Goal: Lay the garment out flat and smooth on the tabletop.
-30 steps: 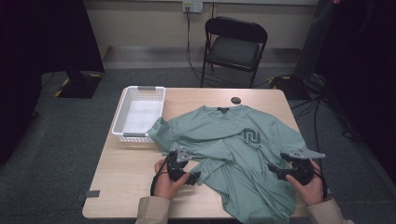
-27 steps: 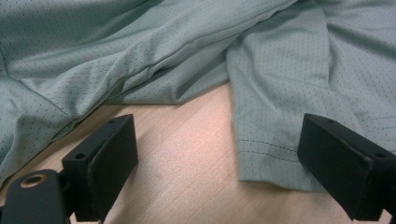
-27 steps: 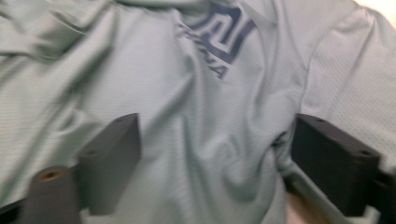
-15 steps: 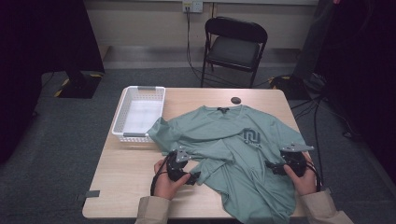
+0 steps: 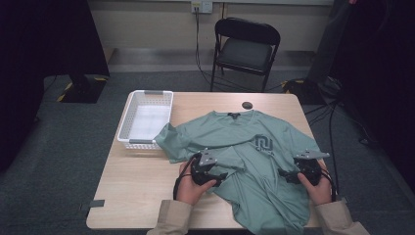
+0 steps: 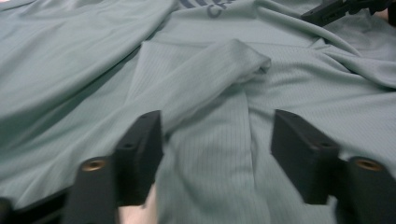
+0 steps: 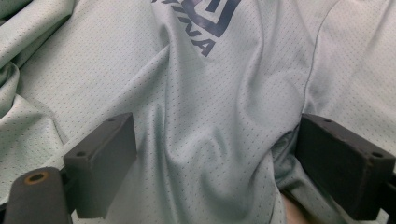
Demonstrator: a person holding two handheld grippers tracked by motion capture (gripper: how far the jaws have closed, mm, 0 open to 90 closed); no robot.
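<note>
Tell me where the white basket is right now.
In the high view the white basket sits on the table's far left side, its near end touched by the green T-shirt's sleeve.

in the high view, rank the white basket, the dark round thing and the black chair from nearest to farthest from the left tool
1. White plastic basket, at the table's left edge, nearest the left tool.
2. Small dark round object, near the table's far edge.
3. Black folding chair, on the floor beyond the table.
</note>
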